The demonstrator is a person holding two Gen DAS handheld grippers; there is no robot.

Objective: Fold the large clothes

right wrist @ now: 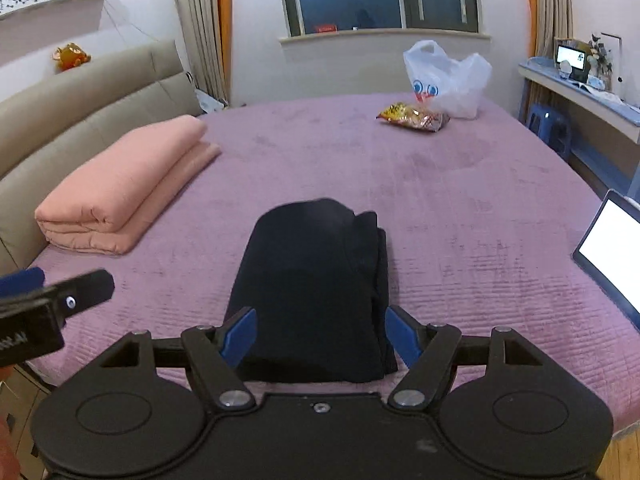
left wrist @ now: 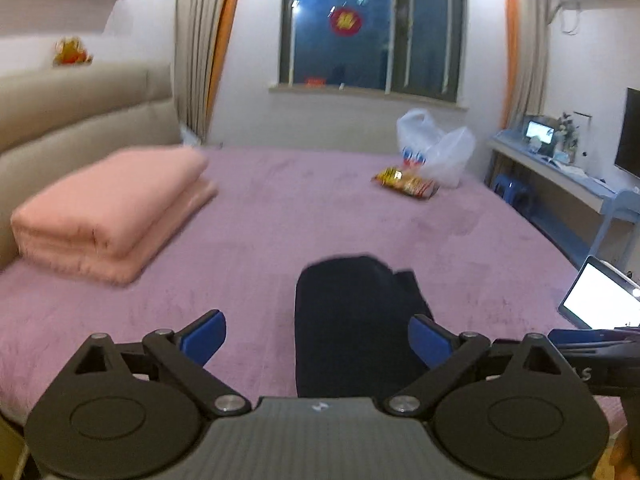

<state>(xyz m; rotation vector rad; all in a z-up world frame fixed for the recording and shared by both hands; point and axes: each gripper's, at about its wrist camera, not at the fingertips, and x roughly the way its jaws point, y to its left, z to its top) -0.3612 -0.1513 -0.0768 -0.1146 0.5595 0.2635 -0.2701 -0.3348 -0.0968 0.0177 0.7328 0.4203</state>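
A dark navy garment [left wrist: 352, 320] lies folded into a compact rectangle near the front edge of the purple bed; it also shows in the right wrist view [right wrist: 316, 292]. My left gripper [left wrist: 318, 338] is open and empty, hovering just in front of the garment's near end. My right gripper [right wrist: 320, 338] is open and empty, its blue fingertips [right wrist: 240, 334] spread either side of the garment's near edge. The left gripper's body appears at the left edge of the right wrist view [right wrist: 48, 304]; the right gripper's body shows at the right of the left wrist view [left wrist: 592, 354].
The purple bed cover [right wrist: 460, 208] holds a folded pink blanket [right wrist: 120, 188] at the left by the beige headboard [right wrist: 80, 92], a snack bag [right wrist: 416, 118] and a white plastic bag [right wrist: 448, 80] at the far side. A lit laptop [right wrist: 612, 248] stands at the right edge. A blue desk [right wrist: 580, 96] is beyond.
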